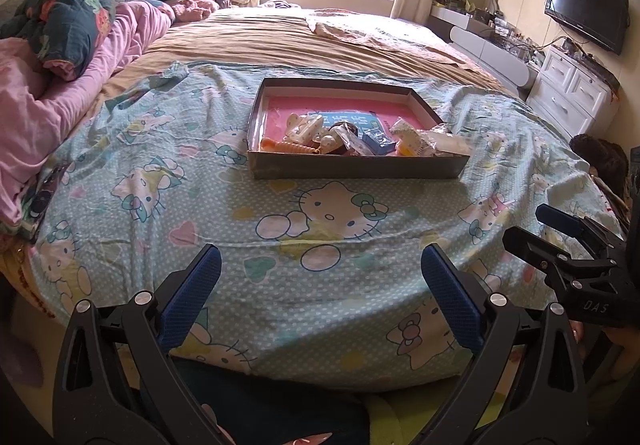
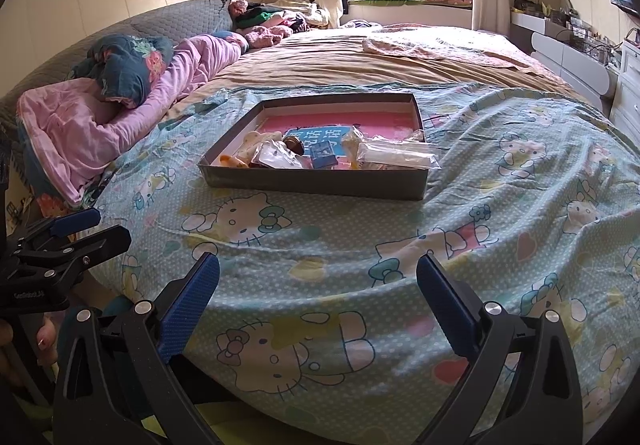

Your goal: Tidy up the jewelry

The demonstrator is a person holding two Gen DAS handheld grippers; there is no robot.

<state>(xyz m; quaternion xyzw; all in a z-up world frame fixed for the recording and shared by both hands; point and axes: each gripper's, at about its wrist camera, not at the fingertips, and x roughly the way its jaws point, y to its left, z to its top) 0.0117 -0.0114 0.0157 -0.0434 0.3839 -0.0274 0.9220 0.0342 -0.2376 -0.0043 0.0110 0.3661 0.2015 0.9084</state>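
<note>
Matt grey cardboard tray (image 1: pixel 352 167), rumpled printed cotton sheet (image 1: pixel 328 245), claw's textured blue rubbery pads (image 1: pixel 192 297).

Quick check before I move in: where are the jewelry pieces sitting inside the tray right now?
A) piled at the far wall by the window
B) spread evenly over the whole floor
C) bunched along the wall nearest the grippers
C: the items crowd the near wall of the tray, while its pink floor farther back lies bare.

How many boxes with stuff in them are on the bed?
1. The shallow grey box sits on the Hello Kitty sheet in the middle of the bed, ahead of both open grippers. Another could be hidden behind the pink quilt.
</note>
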